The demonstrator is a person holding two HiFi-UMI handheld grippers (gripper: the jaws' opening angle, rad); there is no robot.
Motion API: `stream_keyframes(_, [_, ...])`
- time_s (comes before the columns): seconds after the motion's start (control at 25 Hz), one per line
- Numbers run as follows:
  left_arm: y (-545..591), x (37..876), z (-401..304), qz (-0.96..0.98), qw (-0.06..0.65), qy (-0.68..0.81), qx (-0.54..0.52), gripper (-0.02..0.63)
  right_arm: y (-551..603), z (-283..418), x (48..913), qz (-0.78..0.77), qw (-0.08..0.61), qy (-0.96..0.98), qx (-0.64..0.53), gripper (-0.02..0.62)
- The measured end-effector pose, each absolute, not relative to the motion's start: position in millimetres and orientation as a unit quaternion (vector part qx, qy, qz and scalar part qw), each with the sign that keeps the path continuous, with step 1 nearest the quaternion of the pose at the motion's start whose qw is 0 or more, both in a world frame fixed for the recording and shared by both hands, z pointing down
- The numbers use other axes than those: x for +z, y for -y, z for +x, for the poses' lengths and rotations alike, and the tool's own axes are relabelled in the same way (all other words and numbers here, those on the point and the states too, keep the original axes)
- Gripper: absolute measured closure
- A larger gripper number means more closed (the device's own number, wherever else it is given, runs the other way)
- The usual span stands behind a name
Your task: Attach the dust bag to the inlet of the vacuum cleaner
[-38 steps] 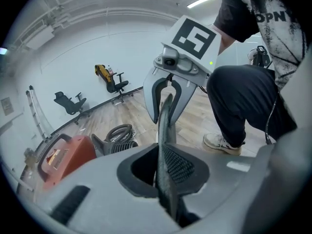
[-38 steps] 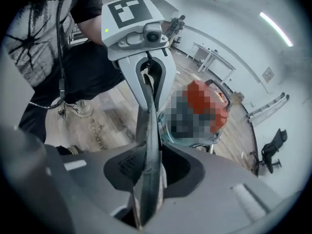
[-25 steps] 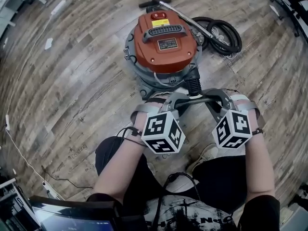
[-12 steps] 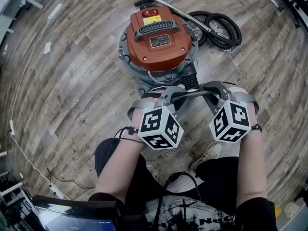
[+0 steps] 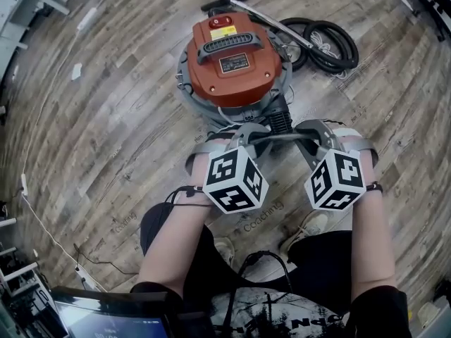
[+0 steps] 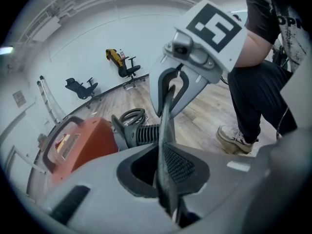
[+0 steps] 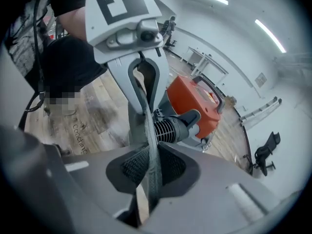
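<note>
On the wooden plank floor [image 5: 106, 118], in the head view, the round vacuum cleaner with the orange lid [image 5: 232, 58] sits with its black ribbed inlet [image 5: 279, 120] turned toward the person. The left gripper [image 5: 245, 136] and right gripper [image 5: 310, 136] hold a thin grey dust bag [image 5: 276, 138] stretched between them, just in front of that inlet. Compared with a second ago almost nothing has changed: the picture has shifted a little, but both hands keep their place and their grip. By my judgement the bag is still being lined up and is not yet on the inlet. From the left gripper view, the fingers [image 6: 179, 164] are closed on the bag's edge, which runs straight across to the other gripper, with the inlet just beyond. From the right gripper view, the fingers [image 7: 170, 165] likewise pinch the grey strip, and a pale tan layer shows low in the grip. The marker cubes [image 5: 236, 178] cover the hands and much of the bag in the head view. The bag shows only edge-on everywhere, so its opening and body cannot be made out, nor whether it touches the inlet.
</note>
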State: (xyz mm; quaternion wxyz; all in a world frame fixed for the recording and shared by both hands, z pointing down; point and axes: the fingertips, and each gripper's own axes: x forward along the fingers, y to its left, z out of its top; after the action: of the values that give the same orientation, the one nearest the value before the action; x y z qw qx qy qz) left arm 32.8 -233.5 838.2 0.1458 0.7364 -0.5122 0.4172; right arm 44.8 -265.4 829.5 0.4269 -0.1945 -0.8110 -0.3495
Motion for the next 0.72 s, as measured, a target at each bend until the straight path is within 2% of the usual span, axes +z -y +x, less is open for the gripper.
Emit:
stream_keyframes(0.16, [229,857,27,0.723,0.169,0.522,0.419,0.575,257,37,827,-0.219,0.430,0.792,-0.374,0.549])
stream_keyframes(0.56, [254,829,36,0.732,0.150,0.526,0.405,0.572,290,43,851,-0.170,0.450,0.819,-0.313,0.548])
stream_keyframes(0.72, [250,836,33,0.726,0.160,0.543,0.390,0.575,288,40,843,-0.155,0.436,0.819,-0.340,0.549])
